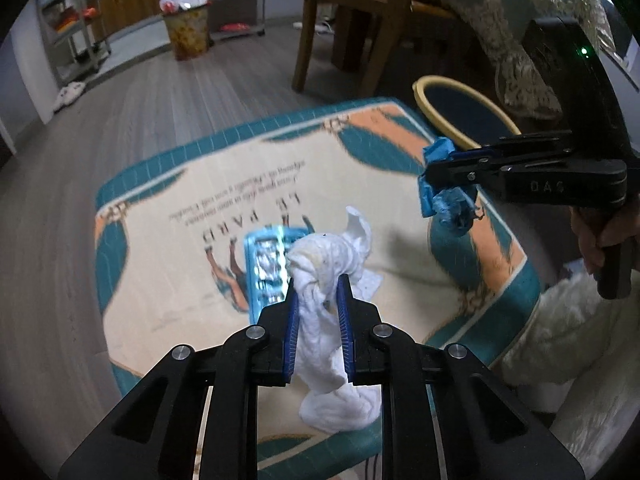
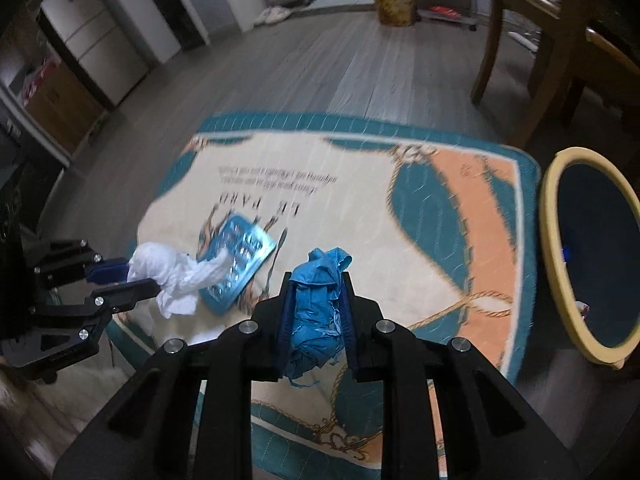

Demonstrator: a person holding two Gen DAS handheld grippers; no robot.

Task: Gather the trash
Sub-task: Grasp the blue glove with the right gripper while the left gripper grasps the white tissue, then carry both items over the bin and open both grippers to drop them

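Motion blur smeared the rug's (image 2: pixel 360 200) lettering, and the bin's (image 2: pixel 552 216) contents were too dark to read. The cream, teal and orange rug lay on grey plank flooring, chair legs (image 1: pixel 304 52) behind it. The left gripper (image 1: pixel 320 304) pinched a crumpled white tissue (image 1: pixel 332 264) above a shiny blue blister pack (image 2: pixel 236 264). The right gripper (image 2: pixel 314 312) pinched a wrinkled blue wad (image 2: pixel 316 292), near the yellow-rimmed bin.
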